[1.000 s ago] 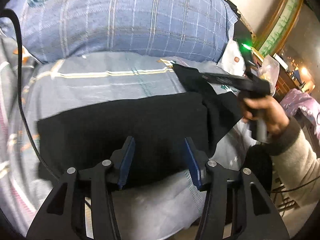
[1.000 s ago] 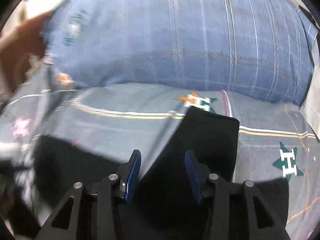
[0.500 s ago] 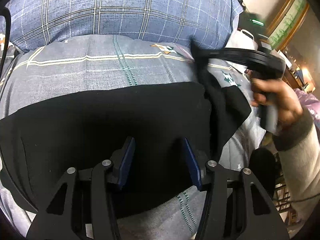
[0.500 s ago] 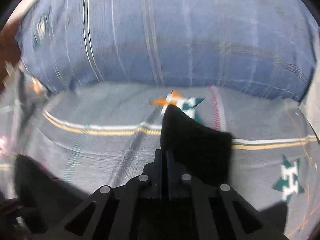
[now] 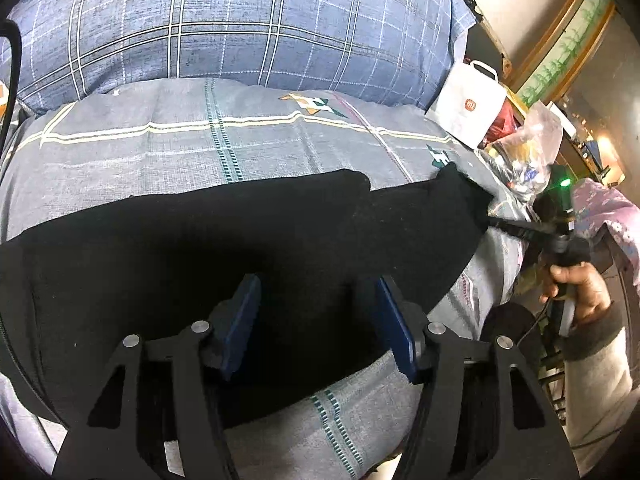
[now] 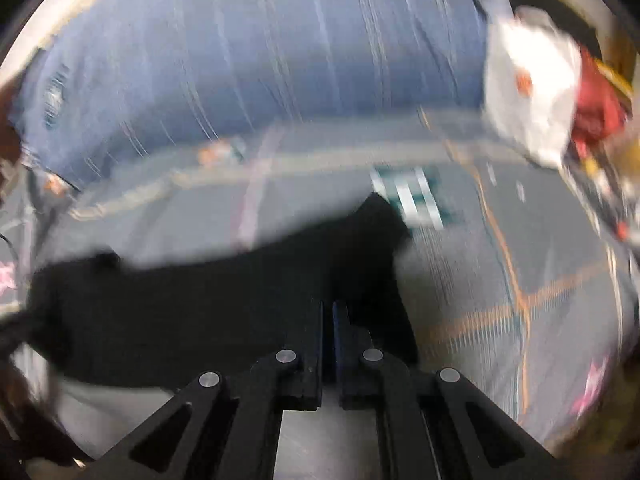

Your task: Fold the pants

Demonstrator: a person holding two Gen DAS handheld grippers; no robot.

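Note:
The black pants [image 5: 208,248] lie flat across the grey patterned bedsheet [image 5: 192,140]. My left gripper [image 5: 316,320] is open, its blue-padded fingers low over the near middle of the pants, holding nothing. My right gripper [image 6: 328,340] is shut on the right end of the pants [image 6: 240,304], the cloth stretched out to the right. In the left wrist view the right gripper [image 5: 486,220] pinches the pants' far right corner at the bed's right side. The right wrist view is motion-blurred.
A big blue checked pillow [image 5: 240,28] lies along the back of the bed. A white paper bag [image 5: 468,108] and a clear plastic bag [image 5: 532,144] stand past the bed's right edge. A black cable [image 5: 12,64] hangs at the left.
My right gripper closed on the pants' end, lifted it, then pulled it out to the right and down, stretching the cloth flat. My left gripper moved closer over the pants and stayed open.

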